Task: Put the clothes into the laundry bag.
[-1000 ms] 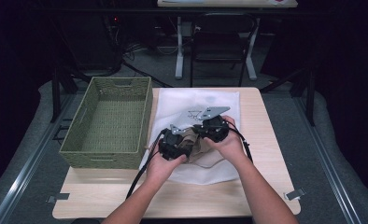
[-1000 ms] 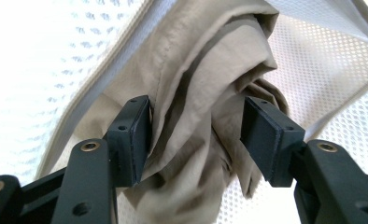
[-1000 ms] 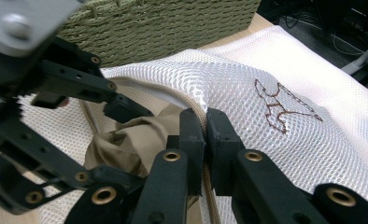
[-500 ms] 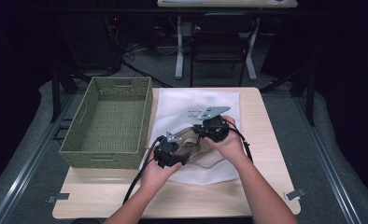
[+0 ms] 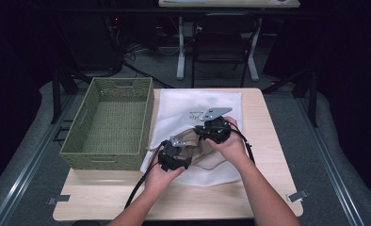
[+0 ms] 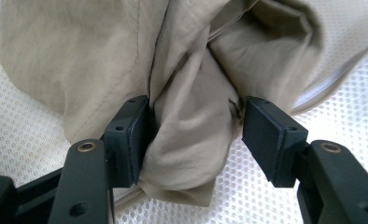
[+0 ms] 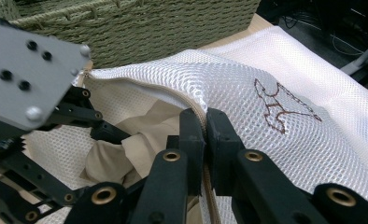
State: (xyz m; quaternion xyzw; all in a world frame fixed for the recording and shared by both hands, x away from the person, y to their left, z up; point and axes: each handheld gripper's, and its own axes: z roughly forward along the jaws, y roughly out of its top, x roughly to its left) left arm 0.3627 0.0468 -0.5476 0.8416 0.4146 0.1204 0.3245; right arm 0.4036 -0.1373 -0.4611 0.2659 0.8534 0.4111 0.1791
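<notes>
two tools engaged: right tool (image 7: 204,135) clamped on mesh bag (image 7: 247,93) rim, mouth held open; left tool (image 6: 196,135), jaws apart, astride beige garment (image 6: 187,140) being stuffed inside.

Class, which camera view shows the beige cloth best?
The left gripper view: the beige cloth is close, bunched between that gripper's jaws. The right gripper view glimpses it inside the mesh bag. The high view shows a small patch.

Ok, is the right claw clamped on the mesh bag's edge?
Yes, the right claw is shut on the white mesh bag at its zipped rim, holding it lifted.
</notes>
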